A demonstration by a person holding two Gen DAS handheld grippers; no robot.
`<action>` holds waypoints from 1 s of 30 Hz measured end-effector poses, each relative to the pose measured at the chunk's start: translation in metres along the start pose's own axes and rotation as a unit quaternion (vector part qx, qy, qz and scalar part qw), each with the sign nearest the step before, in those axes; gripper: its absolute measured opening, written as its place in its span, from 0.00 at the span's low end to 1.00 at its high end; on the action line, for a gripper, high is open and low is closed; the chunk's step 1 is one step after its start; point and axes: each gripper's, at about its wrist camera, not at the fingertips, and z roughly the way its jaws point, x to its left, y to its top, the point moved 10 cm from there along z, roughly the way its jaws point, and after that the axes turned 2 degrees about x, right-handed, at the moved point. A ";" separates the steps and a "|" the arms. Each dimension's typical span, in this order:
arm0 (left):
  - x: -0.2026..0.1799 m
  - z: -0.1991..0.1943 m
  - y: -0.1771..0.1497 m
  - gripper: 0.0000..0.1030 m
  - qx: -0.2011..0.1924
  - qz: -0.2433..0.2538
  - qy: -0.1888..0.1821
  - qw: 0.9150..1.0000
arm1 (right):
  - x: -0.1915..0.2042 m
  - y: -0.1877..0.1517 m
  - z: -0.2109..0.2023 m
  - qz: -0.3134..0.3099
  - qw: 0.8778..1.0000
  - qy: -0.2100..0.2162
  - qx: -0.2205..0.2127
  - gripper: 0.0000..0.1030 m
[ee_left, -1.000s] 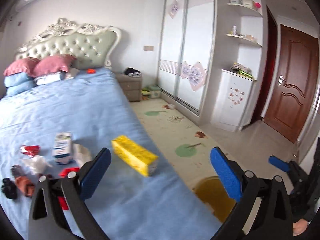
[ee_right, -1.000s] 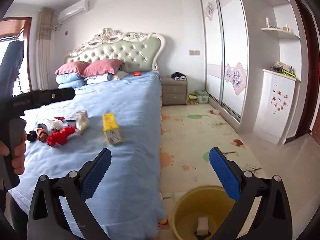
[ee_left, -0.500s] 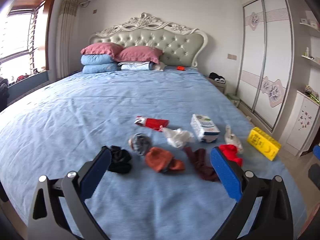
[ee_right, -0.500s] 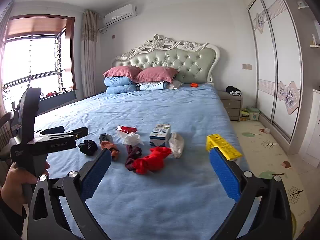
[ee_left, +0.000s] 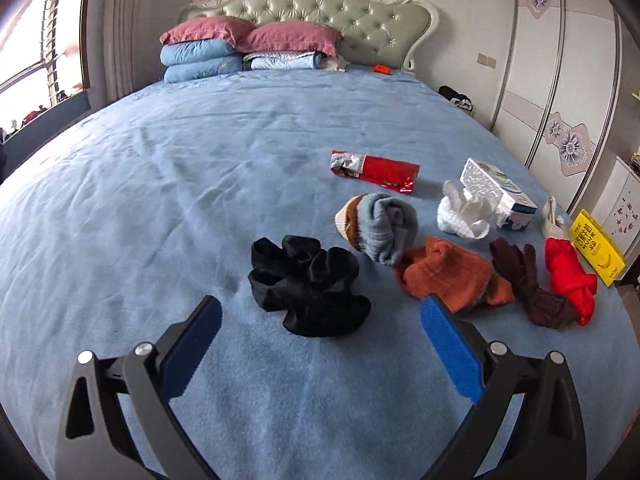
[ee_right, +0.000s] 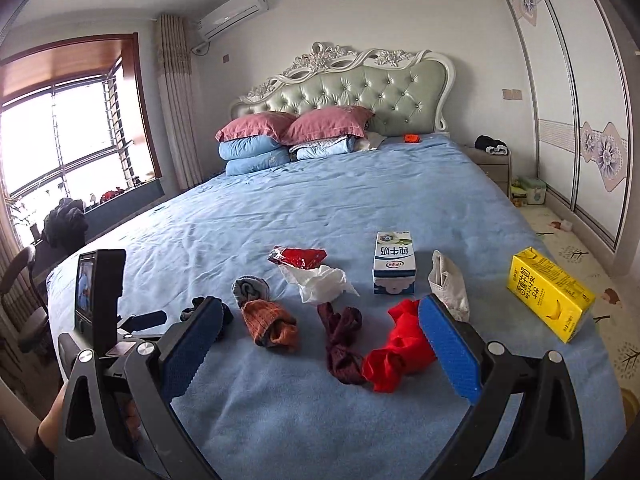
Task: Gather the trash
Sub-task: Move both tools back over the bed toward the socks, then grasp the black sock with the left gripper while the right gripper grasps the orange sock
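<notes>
Both grippers had swung from the floor bin to the bed (ee_left: 160, 200), left gripper (ee_left: 320, 328) spread wide, empty, low over black socks (ee_left: 306, 286), right gripper (ee_right: 320, 332) likewise gaping above red cloth (ee_right: 394, 354), red wrapper (ee_left: 374, 170) and milk carton (ee_right: 394, 264) lying farther up.

Daylit bedroom around a wide bed with a blue bedspread (ee_right: 360, 200)

Behind the bed stands a tufted pale-green headboard (ee_right: 372, 88); left of it, a bright barred window (ee_right: 60, 140); right of it, white sliding wardrobe doors (ee_right: 580, 100); above, a white wall air conditioner (ee_right: 234, 14).
</notes>
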 end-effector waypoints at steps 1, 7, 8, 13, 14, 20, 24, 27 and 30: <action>0.002 0.008 0.001 0.96 0.011 -0.004 -0.004 1.000 | 0.002 0.001 0.004 -0.003 1.000 0.000 0.003 0.92; 0.011 0.044 0.003 0.79 0.062 -0.016 -0.005 0.998 | 0.016 0.004 0.027 -0.020 1.000 0.000 0.018 0.92; 0.010 0.048 0.002 0.75 0.070 -0.014 -0.007 0.997 | 0.017 0.004 0.028 -0.021 1.000 0.000 0.019 0.92; 0.007 0.047 0.003 0.58 0.065 -0.006 -0.009 0.998 | 0.022 0.004 0.036 -0.031 0.999 -0.004 0.025 0.92; 0.007 0.046 0.003 0.51 0.064 -0.006 -0.012 0.998 | 0.023 0.003 0.038 -0.031 0.999 -0.003 0.027 0.92; 0.009 0.026 0.009 0.19 0.032 -0.017 -0.038 0.999 | 0.035 -0.004 0.049 -0.056 0.997 0.001 0.047 0.92; 0.016 -0.013 0.020 0.19 -0.029 -0.006 -0.037 0.999 | 0.048 -0.013 0.067 -0.082 0.994 0.009 0.073 0.92; 0.023 -0.036 0.026 0.19 -0.058 -0.008 -0.037 0.998 | 0.064 -0.022 0.087 -0.115 0.988 0.017 0.102 0.92; 0.025 -0.047 0.026 0.19 -0.064 -0.011 -0.050 0.997 | 0.079 -0.035 0.114 -0.149 0.979 0.024 0.138 0.82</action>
